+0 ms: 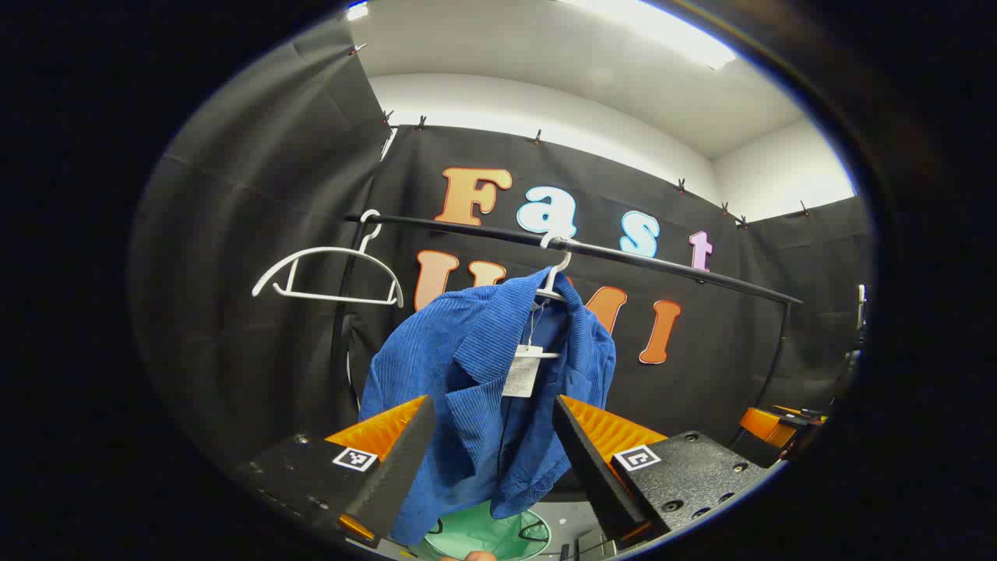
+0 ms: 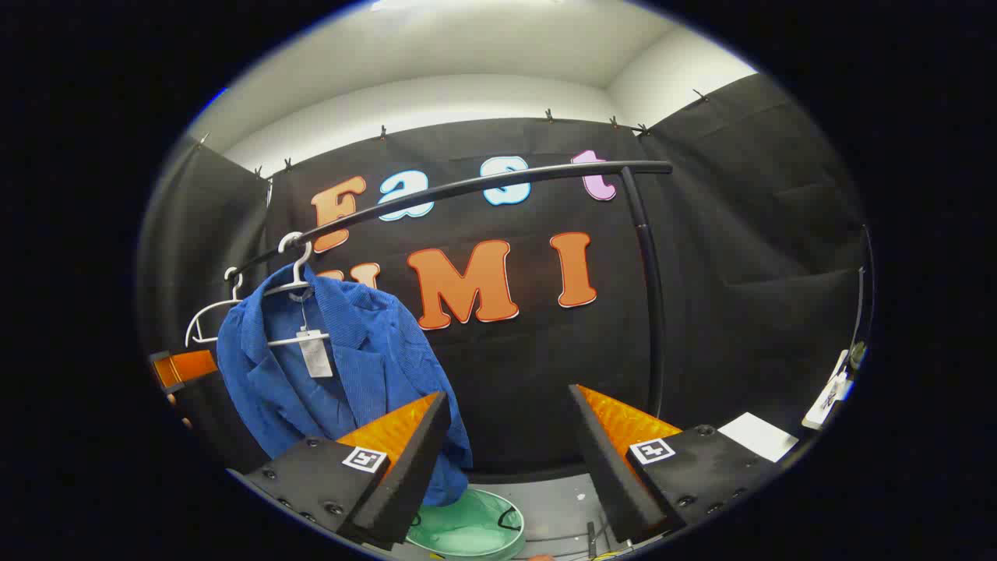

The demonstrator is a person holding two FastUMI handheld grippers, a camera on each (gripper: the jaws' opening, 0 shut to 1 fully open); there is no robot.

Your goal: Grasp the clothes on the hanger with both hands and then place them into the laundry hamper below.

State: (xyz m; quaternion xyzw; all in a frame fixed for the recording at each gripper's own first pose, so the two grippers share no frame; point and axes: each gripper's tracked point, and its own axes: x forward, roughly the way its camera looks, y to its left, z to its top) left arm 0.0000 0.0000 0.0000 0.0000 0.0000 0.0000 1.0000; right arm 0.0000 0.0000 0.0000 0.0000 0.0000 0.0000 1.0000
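Observation:
A blue corduroy jacket [image 1: 483, 389] with a white tag hangs on a white hanger [image 1: 553, 273] from a black rail [image 1: 623, 257]. My left gripper [image 1: 492, 411] is open, its fingers framing the jacket from a short way in front. In the right gripper view the jacket [image 2: 343, 374] hangs to the left. My right gripper [image 2: 509, 405] is open with nothing between its fingers, off to the jacket's right. A pale green hamper [image 1: 487, 536] sits on the floor below the jacket, also seen as the hamper [image 2: 467, 526] under the jacket's hem.
A bare white hanger [image 1: 327, 273] hangs at the rail's left end. The rail's upright post [image 2: 650, 312] stands right of centre in the right gripper view. My left gripper [image 2: 187, 374] shows beyond the jacket at the left edge. White papers [image 2: 755, 436] lie at the right.

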